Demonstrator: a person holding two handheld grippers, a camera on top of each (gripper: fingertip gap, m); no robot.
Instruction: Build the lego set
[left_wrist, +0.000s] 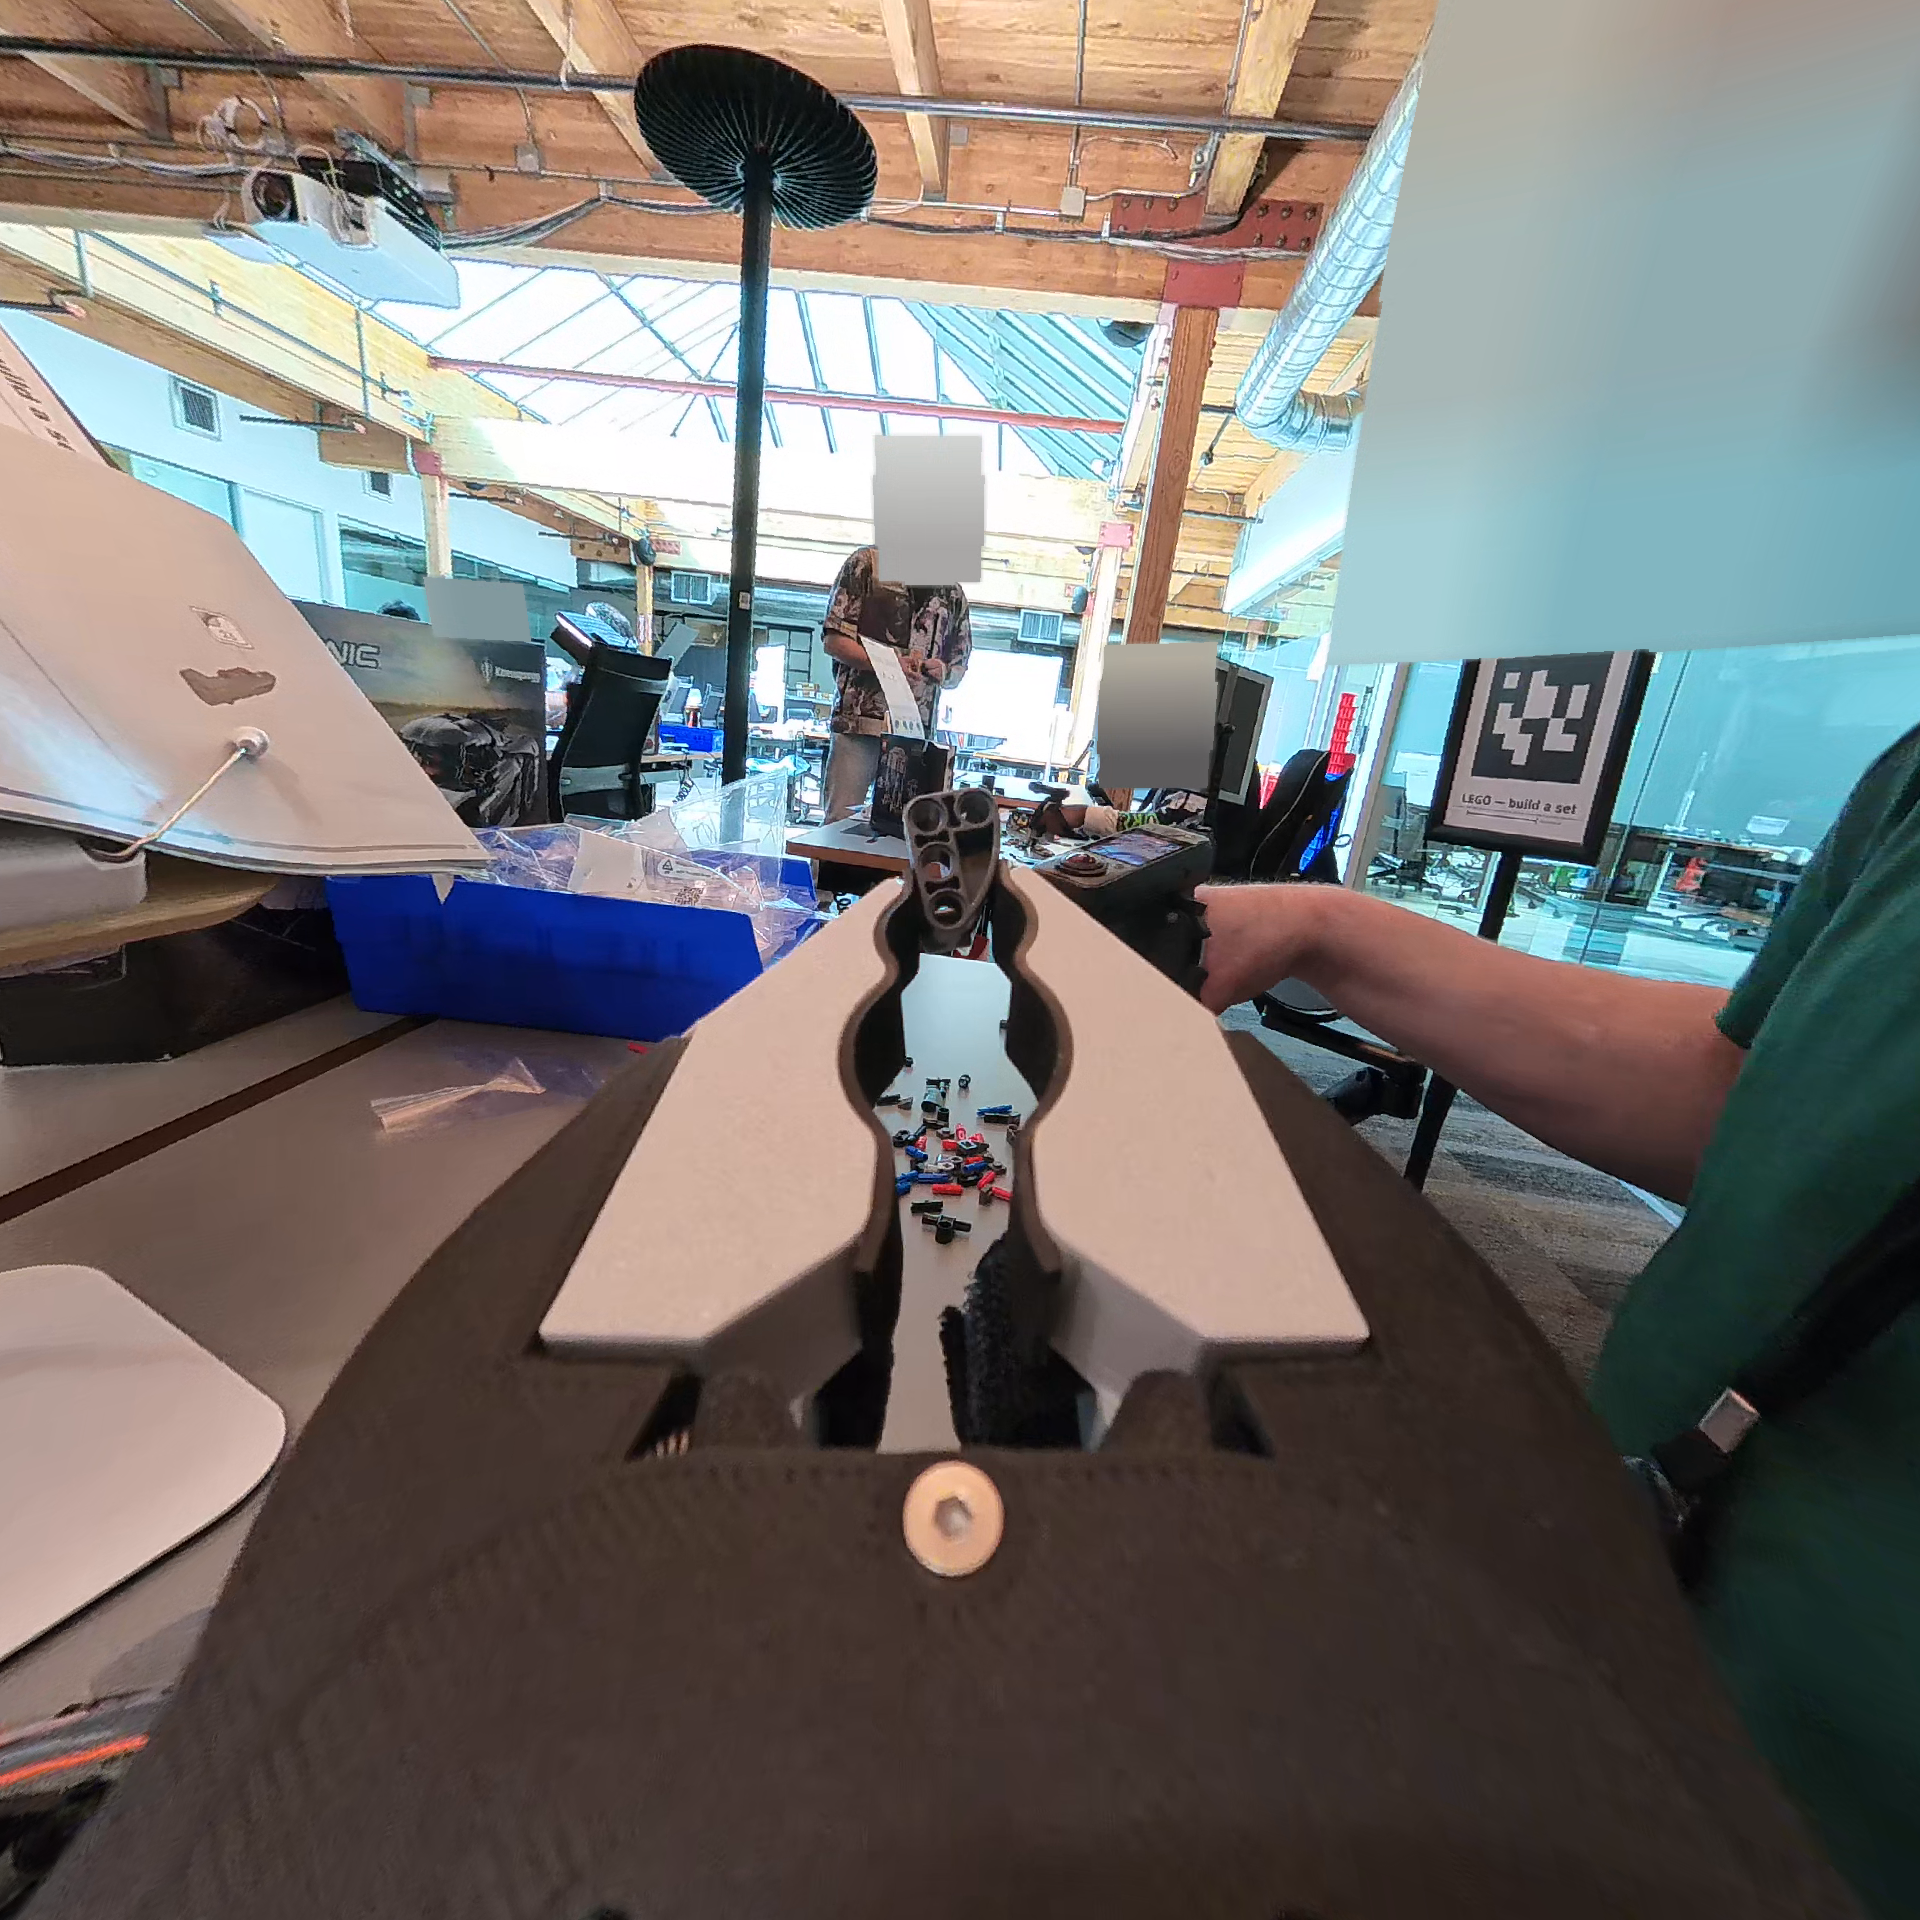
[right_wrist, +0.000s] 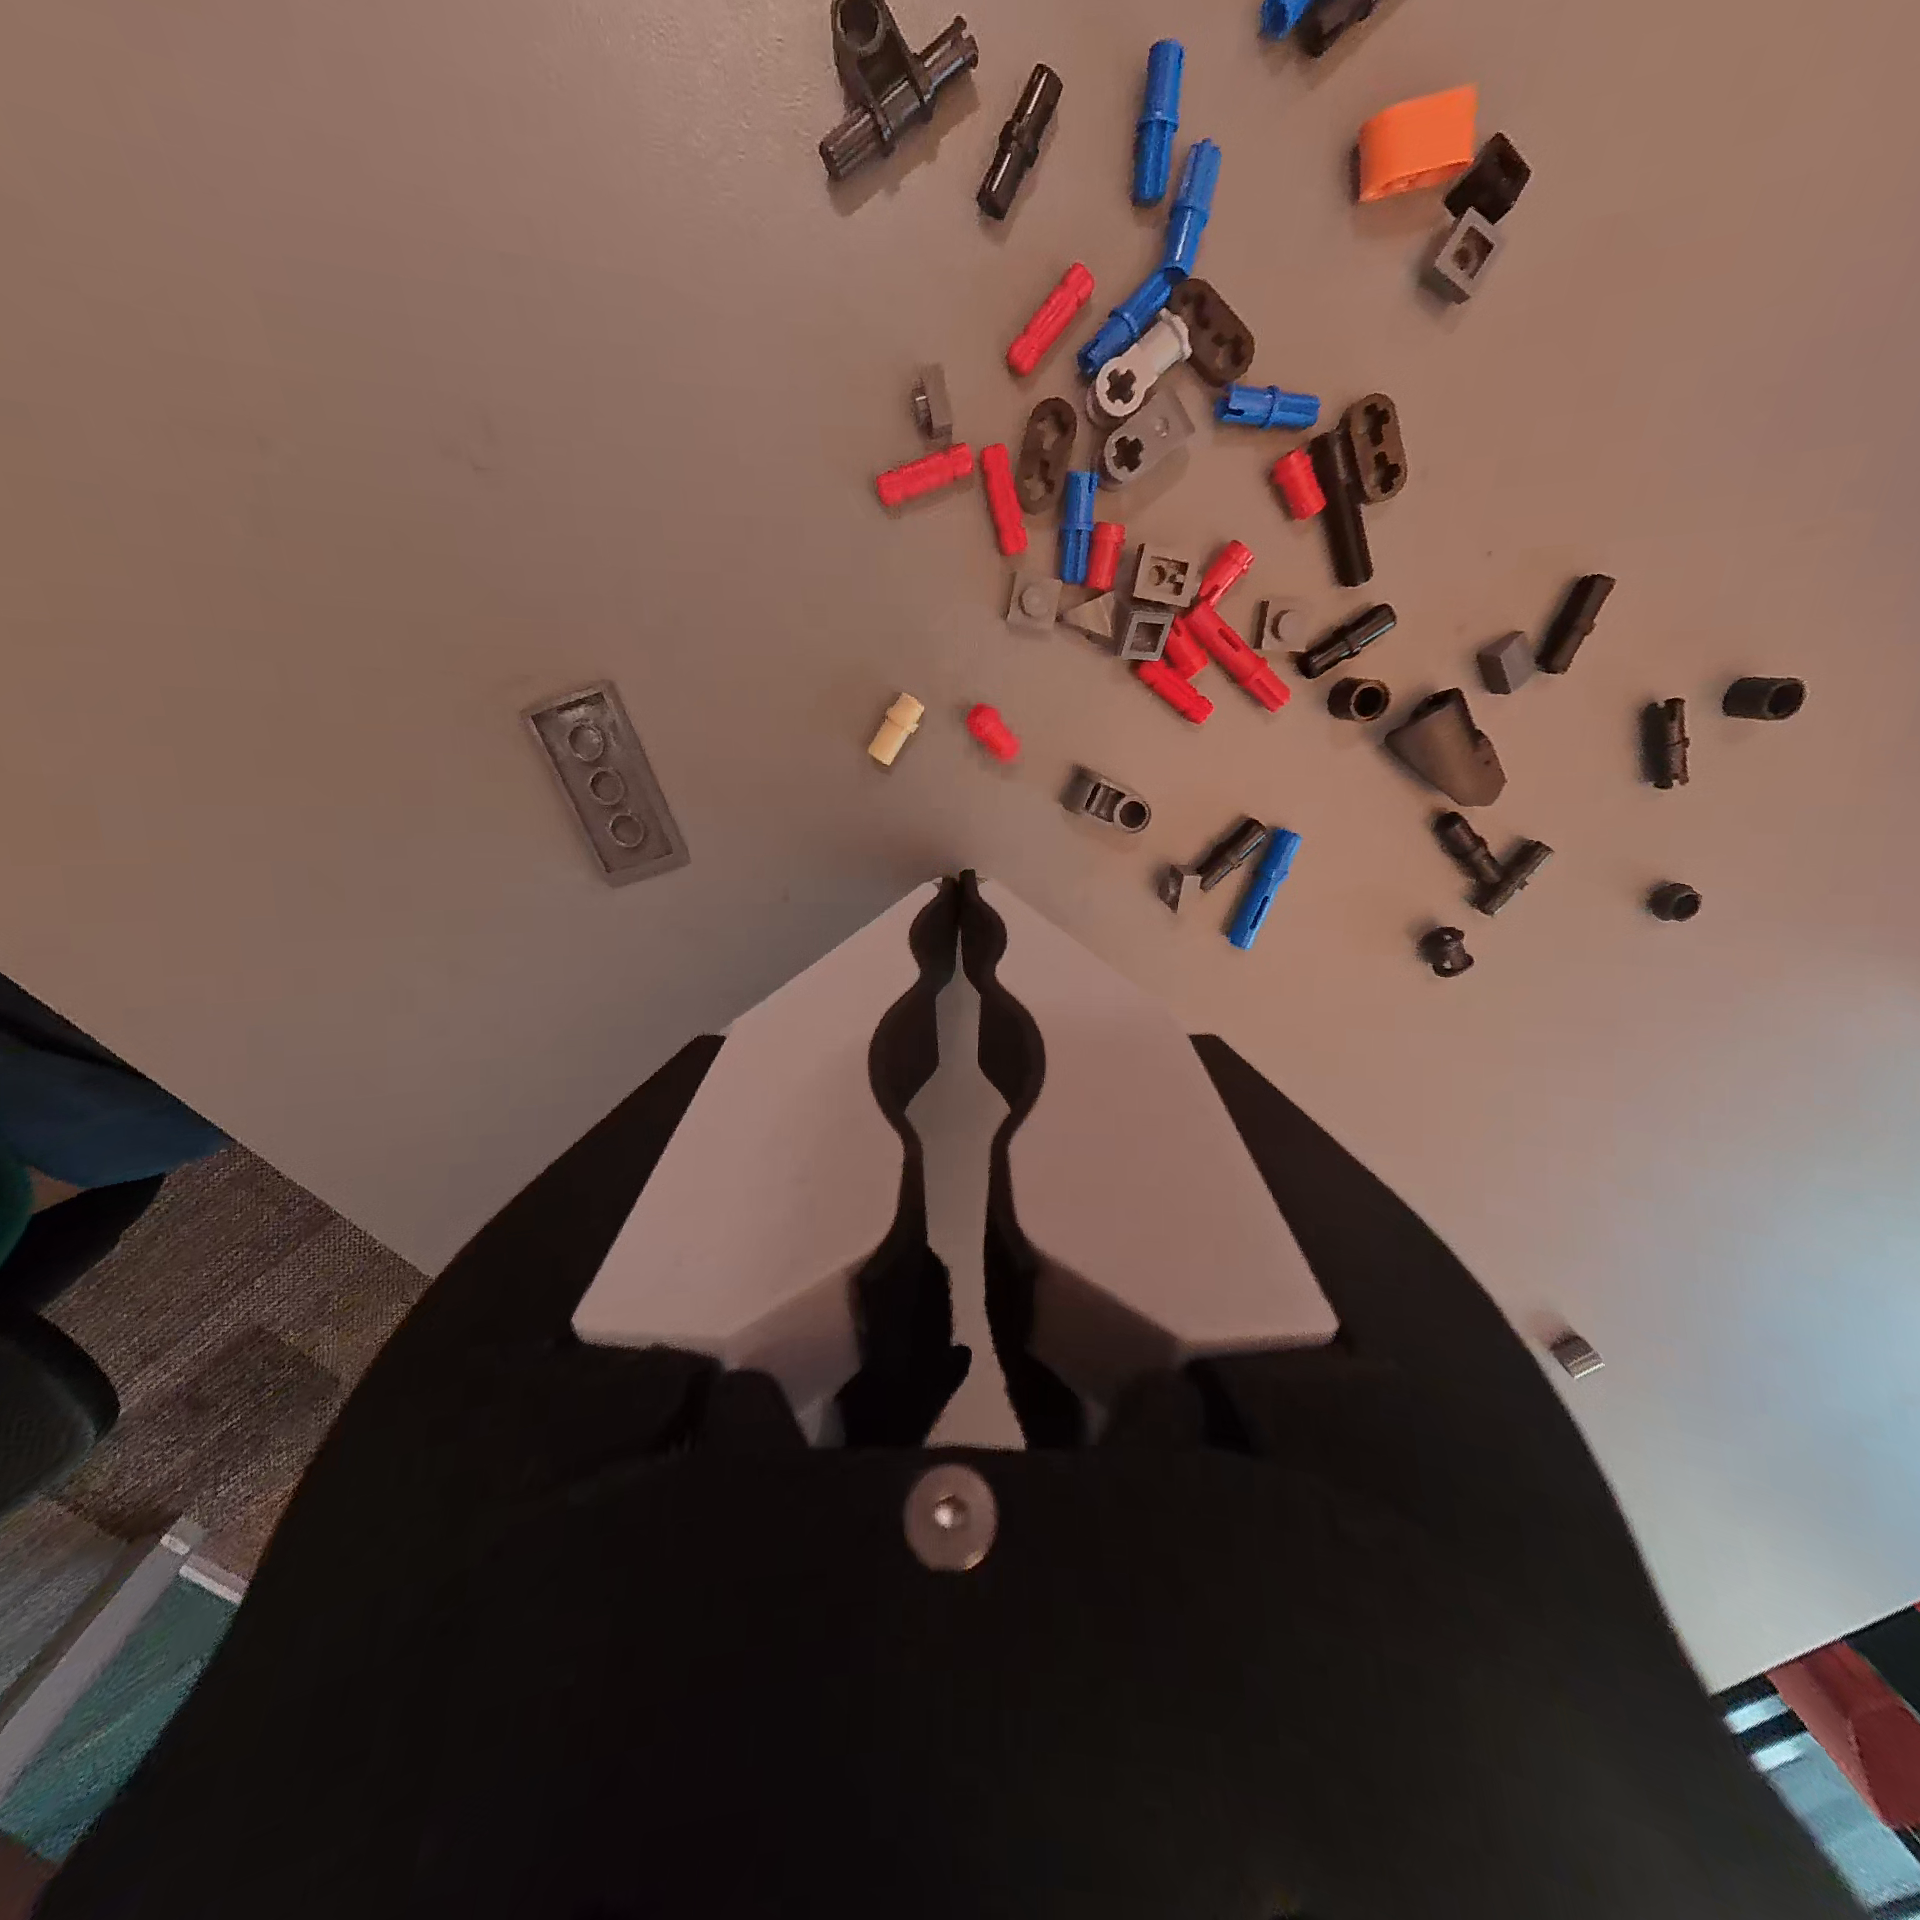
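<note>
My left gripper (left_wrist: 951, 899) is shut on a dark grey Technic beam (left_wrist: 945, 836) with round holes and holds it upright above the table. A scatter of small red, blue, black and grey pins and connectors (left_wrist: 951, 1148) lies on the table below it. In the right wrist view my right gripper (right_wrist: 958, 883) is shut and empty, hovering over the table just short of that scatter (right_wrist: 1143, 457). A grey three-hole plate (right_wrist: 608, 781) lies to its left, a tan pin (right_wrist: 896, 729) and a short red pin (right_wrist: 992, 729) just ahead, and an orange curved piece (right_wrist: 1418, 140) at the far right.
A blue bin (left_wrist: 551, 956) of clear bags and an open instruction booklet (left_wrist: 208, 707) on a stand sit at the left. A person's forearm (left_wrist: 1455, 997) reaches in from the right. The table edge (right_wrist: 312, 1174) and carpet lie at the lower left of the right wrist view. One gripper's finger ends stand about 35 cm off the other's. The orange curved piece (right_wrist: 1418, 140) is about 12 cm from my right fingertips.
</note>
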